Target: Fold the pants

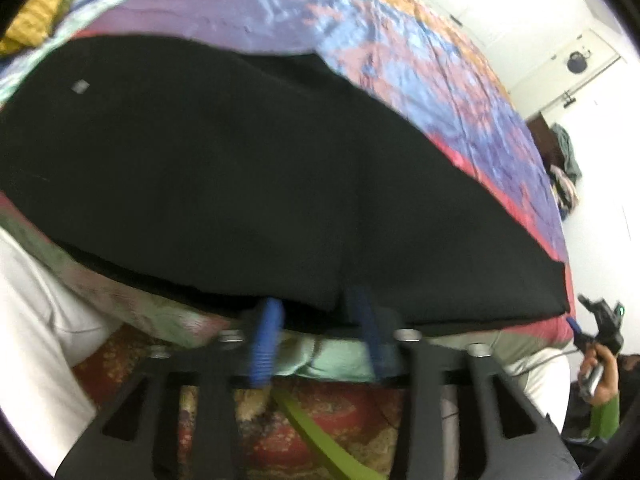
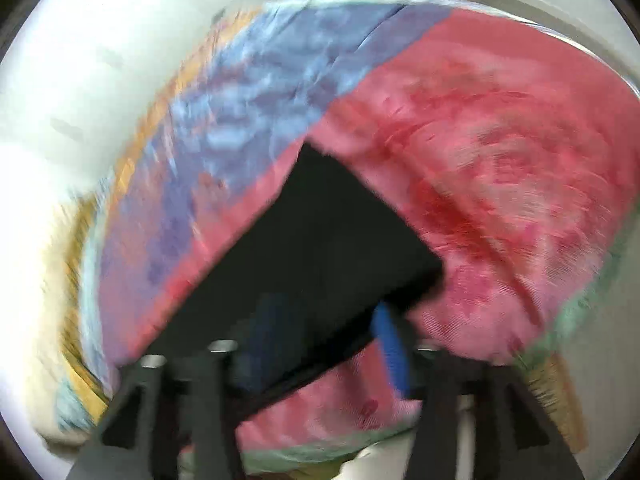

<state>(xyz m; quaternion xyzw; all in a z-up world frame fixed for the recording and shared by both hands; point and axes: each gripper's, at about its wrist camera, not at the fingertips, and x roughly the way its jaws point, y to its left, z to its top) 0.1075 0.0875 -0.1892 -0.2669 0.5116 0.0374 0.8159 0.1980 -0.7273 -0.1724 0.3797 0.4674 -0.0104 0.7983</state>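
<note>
Left wrist view shows first the bed, covered with a cloth of purple, blue and red, and on it the black pants spread wide along the near edge. A small grey tag lies on the pants, far left.

The left gripper meets the near hem. Its blue fingers stand apart, with the hem reaching over their tips, so I judge it open and only about to pinch. At the far right the right gripper reaches the corner of the same edge, held low in the person's hand.

From the right wrist the picture is blurred. The cloth lies between the fingers, but I cannot tell if they are closed.

The step seems to be taking the near edge for a fold. Next, both must pinch firmly and lift together, level, toward the far side.
</note>
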